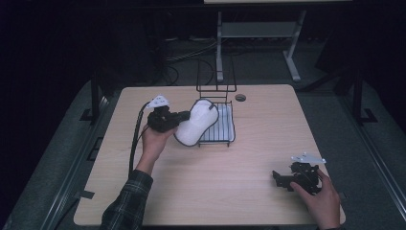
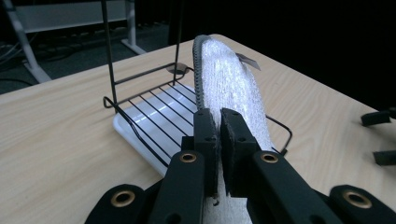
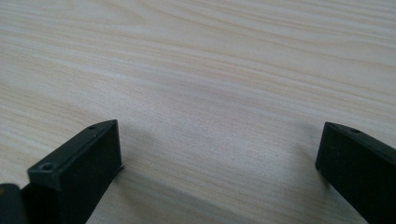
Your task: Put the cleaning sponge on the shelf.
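the left gripper (image 1: 184,116) has its fingers (image 2: 205,140) pinched tight on the near edge of a white oven mitt (image 1: 197,123) with a dark trim, holding it up on edge over the left part of the wire rack (image 1: 225,140), which sits on a white tray (image 2: 133,135) at about 12 o'clock from the bench (image 1: 215,191) centre. judging from this, the pick-up is done and the mitt is partway into being stood or laid in the rack; what is left is lowering it between the wires, letting go and pulling the hand back. the right gripper (image 1: 280,178) rests low on the bench at about 4 o'clock, well apart from the rack, with its fingers (image 3: 79,163) spread wide and nothing between them, so it looks idle for now. the high view gives the layout: the mitt leaning across the rack's left rim, the rack's tall back frame at the far side, the left hand (image 1: 154,141) under its gripper. the left gripper view adds what that view cannot: the mitt's quilted texture, its thin edge-on profile rising straight from the grip, a small tag near its top, and the tray's glossy surface under the wires. the right gripper view shows plain wood grain between the open fingers, confirming nothing is held there.
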